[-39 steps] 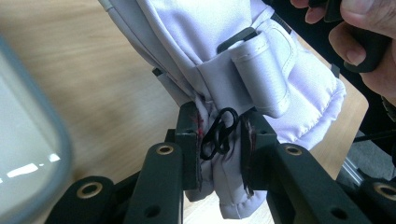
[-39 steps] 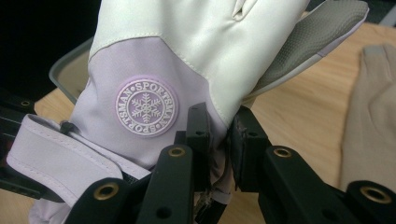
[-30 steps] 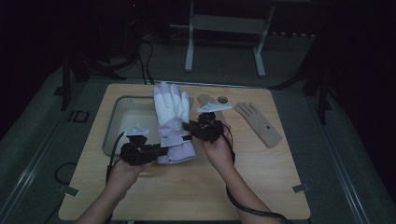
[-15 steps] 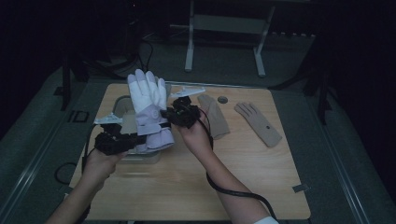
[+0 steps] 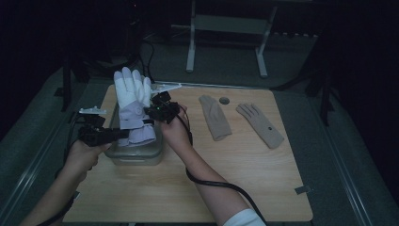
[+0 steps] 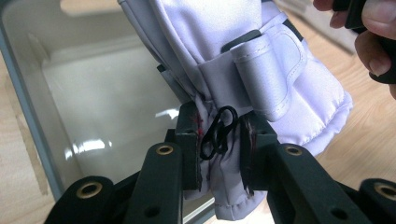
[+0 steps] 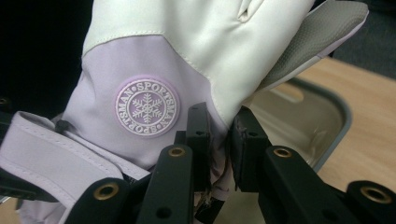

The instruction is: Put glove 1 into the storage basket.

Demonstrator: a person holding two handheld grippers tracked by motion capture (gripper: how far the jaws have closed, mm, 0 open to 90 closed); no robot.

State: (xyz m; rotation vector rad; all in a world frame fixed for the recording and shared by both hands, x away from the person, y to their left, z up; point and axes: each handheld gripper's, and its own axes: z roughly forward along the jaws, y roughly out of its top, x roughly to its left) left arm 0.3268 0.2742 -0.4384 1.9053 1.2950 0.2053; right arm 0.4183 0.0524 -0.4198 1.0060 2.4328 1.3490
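Both tongs [image 5: 123, 133] [image 5: 151, 112] are gripping the glove [image 5: 131, 101] over the tub [image 5: 136, 155], needing lowering inside next.

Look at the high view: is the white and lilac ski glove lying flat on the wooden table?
No: the ski glove is held up over the clear container, pinched by the left gripper and right gripper.

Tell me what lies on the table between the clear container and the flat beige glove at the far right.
In the high view, a folded beige glove lies between the clear container and the flat beige glove.
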